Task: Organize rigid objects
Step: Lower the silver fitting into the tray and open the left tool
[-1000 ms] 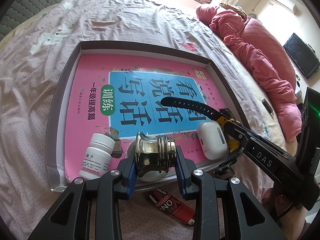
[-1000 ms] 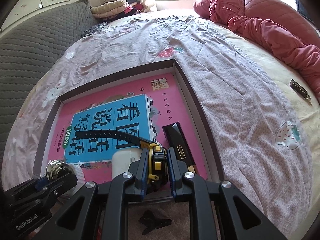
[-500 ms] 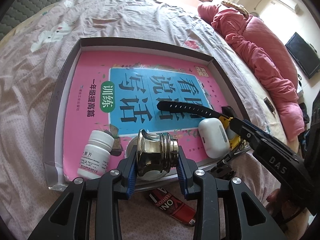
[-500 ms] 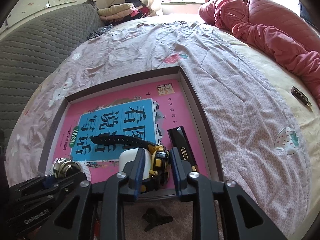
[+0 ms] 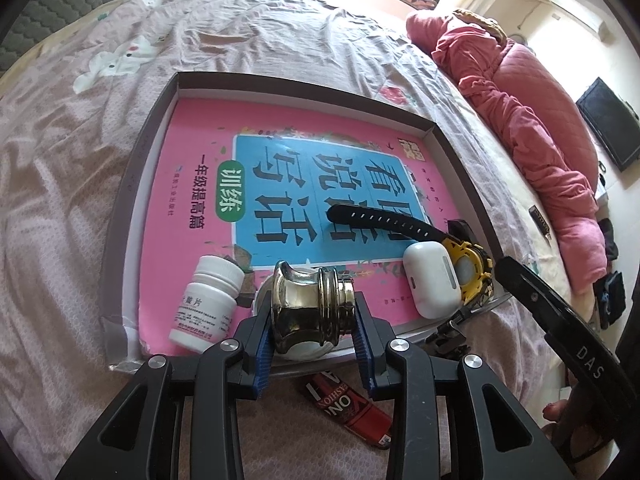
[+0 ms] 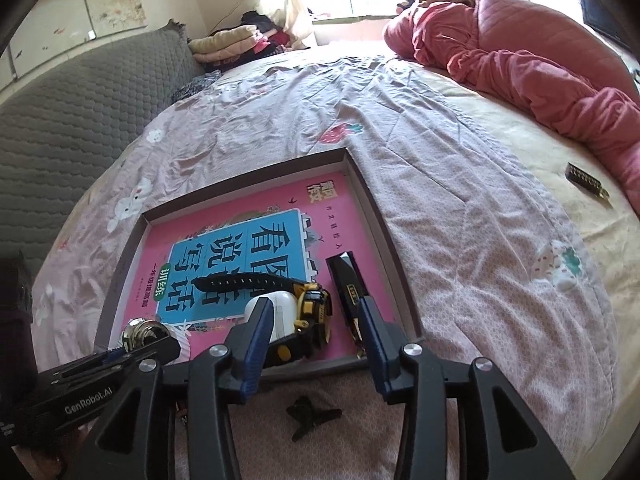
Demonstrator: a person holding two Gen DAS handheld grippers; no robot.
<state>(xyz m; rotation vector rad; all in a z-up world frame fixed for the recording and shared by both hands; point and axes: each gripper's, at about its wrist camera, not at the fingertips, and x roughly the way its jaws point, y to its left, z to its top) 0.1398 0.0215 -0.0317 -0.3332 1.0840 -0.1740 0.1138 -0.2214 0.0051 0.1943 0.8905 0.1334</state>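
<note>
Shallow cardboard tray (image 5: 120, 216), grey-brown rim, lying on a pink patterned bedsheet (image 5: 60, 168); floor of tray covered by a pink and blue book (image 5: 280, 176) with printed characters. Contents, left-wrist view: white pill bottle (image 5: 208, 304) on its side, lower left of frame, just beside a brass-coloured metal fitting (image 5: 308, 312); white earbud case (image 5: 432, 280) right of centre, touching a yellow and black watch (image 5: 468, 268) whose black strap runs up and left across the book. Left gripper (image 5: 314, 340), bottom centre, blue pads pressed on either side of the metal fitting at the tray's near edge. Right-wrist view: right gripper (image 6: 316, 340), bottom centre, jaws just parted and standing apart, nothing pressed; the watch lies between them at the left pad, not gripped. Black rectangular case (image 6: 346, 284) with a gold label, right of the watch, inside the tray. Outside the tray: red packet (image 5: 348, 408) and small black clip (image 6: 310, 416) on the sheet, bottom of frames. Pink quilted bedding (image 6: 520, 52), upper right.
</note>
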